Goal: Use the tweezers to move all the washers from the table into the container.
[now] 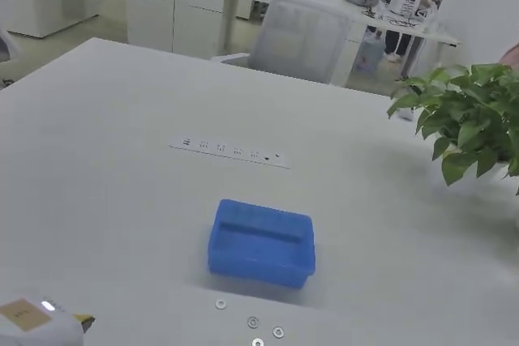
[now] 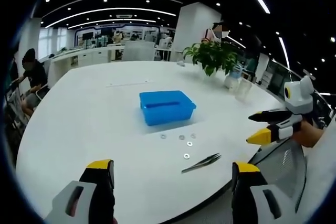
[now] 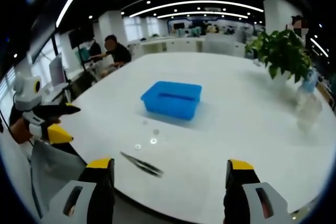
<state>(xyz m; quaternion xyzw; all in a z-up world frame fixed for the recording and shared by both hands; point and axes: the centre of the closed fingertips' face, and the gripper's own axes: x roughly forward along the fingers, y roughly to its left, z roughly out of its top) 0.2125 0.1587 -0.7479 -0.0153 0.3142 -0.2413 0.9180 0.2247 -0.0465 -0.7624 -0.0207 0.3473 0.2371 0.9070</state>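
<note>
Both tongs were held wide open and empty at the near edge of the white tabletop (image 2: 79,108). The left tongs (image 2: 172,166) had their yellow-tipped jaws spread far apart with nothing between them. The tweezers (image 2: 202,163) lay flat on the tabletop just ahead of them, nearer the right-hand jaw and touched by neither. Beyond the tweezers a loose scatter of washers (image 2: 181,137) rested on the tabletop. Farther ahead again sat the blue container (image 2: 167,106), upright, near the washers but apart from them. The right tongs (image 3: 170,164) were likewise gaping and gripped nothing. From them the tweezers lay ahead toward the left-hand jaw, the washers a little past the tweezers, and the container beyond those. The right tongs hung off to the right of the left tongs, well apart from them. A potted plant (image 2: 212,56) stood far ahead of the left tongs, past the container and to its right. A strip of sockets (image 1: 229,151) was set into the tabletop on the container's far side.
</note>
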